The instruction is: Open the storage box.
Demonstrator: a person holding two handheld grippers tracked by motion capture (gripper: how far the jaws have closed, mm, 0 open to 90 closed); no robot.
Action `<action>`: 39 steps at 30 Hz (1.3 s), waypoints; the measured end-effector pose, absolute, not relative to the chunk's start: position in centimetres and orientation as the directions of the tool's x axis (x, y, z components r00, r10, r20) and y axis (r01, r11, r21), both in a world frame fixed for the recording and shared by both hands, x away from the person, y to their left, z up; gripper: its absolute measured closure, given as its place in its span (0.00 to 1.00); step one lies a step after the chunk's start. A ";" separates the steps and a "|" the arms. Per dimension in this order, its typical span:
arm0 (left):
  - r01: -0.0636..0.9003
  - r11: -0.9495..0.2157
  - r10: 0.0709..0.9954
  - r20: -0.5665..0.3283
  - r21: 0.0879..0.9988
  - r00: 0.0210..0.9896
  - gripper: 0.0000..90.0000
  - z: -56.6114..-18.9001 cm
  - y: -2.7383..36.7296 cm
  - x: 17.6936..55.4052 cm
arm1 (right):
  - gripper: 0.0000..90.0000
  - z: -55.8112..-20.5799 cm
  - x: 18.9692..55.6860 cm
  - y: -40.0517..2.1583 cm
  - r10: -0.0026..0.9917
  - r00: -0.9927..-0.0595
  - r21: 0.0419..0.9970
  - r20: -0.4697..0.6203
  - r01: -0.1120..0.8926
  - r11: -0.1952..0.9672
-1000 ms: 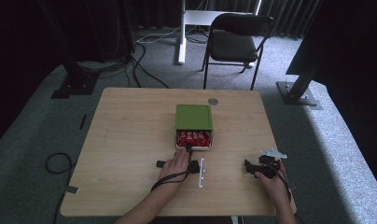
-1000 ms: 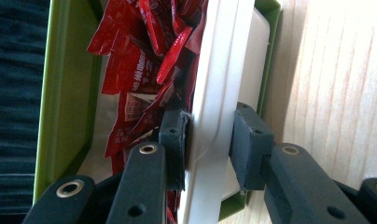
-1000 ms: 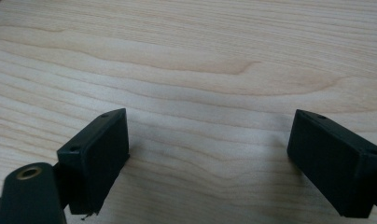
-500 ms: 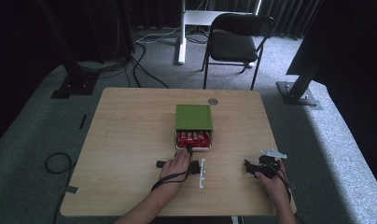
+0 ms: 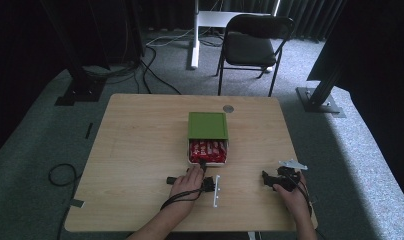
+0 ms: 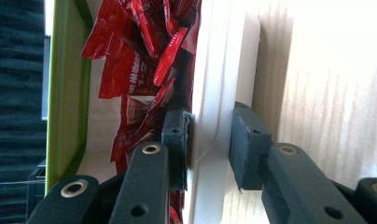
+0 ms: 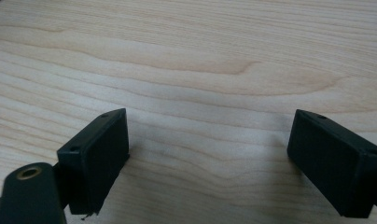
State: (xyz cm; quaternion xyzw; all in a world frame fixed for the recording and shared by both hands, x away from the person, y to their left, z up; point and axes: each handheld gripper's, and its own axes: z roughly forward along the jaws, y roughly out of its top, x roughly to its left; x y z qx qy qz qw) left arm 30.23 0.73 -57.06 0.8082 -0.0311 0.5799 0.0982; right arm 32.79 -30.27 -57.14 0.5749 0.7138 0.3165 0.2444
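My left tongs (image 6: 207,149) are clamped on the white front wall of the drawer (image 6: 214,84), one pad inside against the red packets (image 6: 140,56), one outside. The drawer sticks out of the green box (image 5: 207,125) at mid-surface toward the near edge, its long axis running across my pull line. My right tongs (image 7: 207,163) rest agape over bare surface (image 7: 200,60) near the right edge, well apart. The drawer's depth under the packets is hidden.

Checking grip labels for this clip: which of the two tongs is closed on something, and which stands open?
The left tongs, closed across the near white wall of the box of red packets. The right tongs stand wide open over bare table.
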 end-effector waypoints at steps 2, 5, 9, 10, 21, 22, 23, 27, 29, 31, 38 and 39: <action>-0.163 -0.979 0.064 0.942 0.124 0.331 0.79 -57.1 0.8 29.8 | 0.13 -57.1 32.8 -30.3 0.976 -0.219 0.733 0.015 0.666 0.138; -0.167 -0.978 0.061 0.942 0.122 0.331 0.79 -57.0 0.8 29.4 | 0.14 -57.1 32.8 -30.3 0.976 -0.219 0.733 0.015 0.666 0.138; -0.170 -0.978 0.057 0.943 0.118 0.328 0.79 -57.1 0.8 28.7 | 0.13 -57.1 32.8 -30.3 0.976 -0.219 0.733 0.015 0.666 0.138; -0.170 -0.978 0.057 0.943 0.118 0.328 0.79 -57.1 0.8 28.7 | 0.13 -57.1 32.8 -30.3 0.976 -0.219 0.733 0.015 0.666 0.138; -0.174 -0.978 0.049 0.940 0.114 0.339 0.79 -57.0 0.8 27.3 | 0.13 -57.1 32.8 -30.3 0.975 -0.220 0.733 0.015 0.666 0.139; -0.173 -0.978 0.053 0.938 0.118 0.343 0.79 -57.0 0.8 27.1 | 0.13 -57.1 32.8 -30.3 0.975 -0.220 0.733 0.015 0.666 0.139; -0.172 -0.979 0.044 0.938 0.109 0.343 0.79 -57.0 0.8 27.0 | 0.14 -57.1 32.8 -30.3 0.975 -0.220 0.733 0.015 0.666 0.139; -0.173 -0.978 0.046 0.933 0.114 0.356 0.79 -56.9 0.7 26.3 | 0.14 -57.1 32.8 -30.3 0.975 -0.220 0.733 0.015 0.666 0.138; -0.178 -0.978 0.037 0.932 0.107 0.360 0.79 -56.9 0.7 26.0 | 0.14 -57.1 32.8 -30.3 0.975 -0.220 0.733 0.015 0.666 0.139; -0.186 -0.976 0.034 0.930 0.109 0.366 0.79 -57.0 0.8 25.8 | 0.13 -57.1 32.8 -30.3 0.975 -0.220 0.733 0.015 0.666 0.139; -0.180 -0.977 0.037 0.925 0.112 0.378 0.79 -57.1 1.0 25.2 | 0.13 -57.1 32.8 -30.3 0.975 -0.220 0.733 0.015 0.666 0.139; -0.181 -0.977 0.039 0.924 0.115 0.379 0.79 -57.1 1.0 25.1 | 0.14 -57.1 32.8 -30.3 0.975 -0.220 0.733 0.015 0.666 0.139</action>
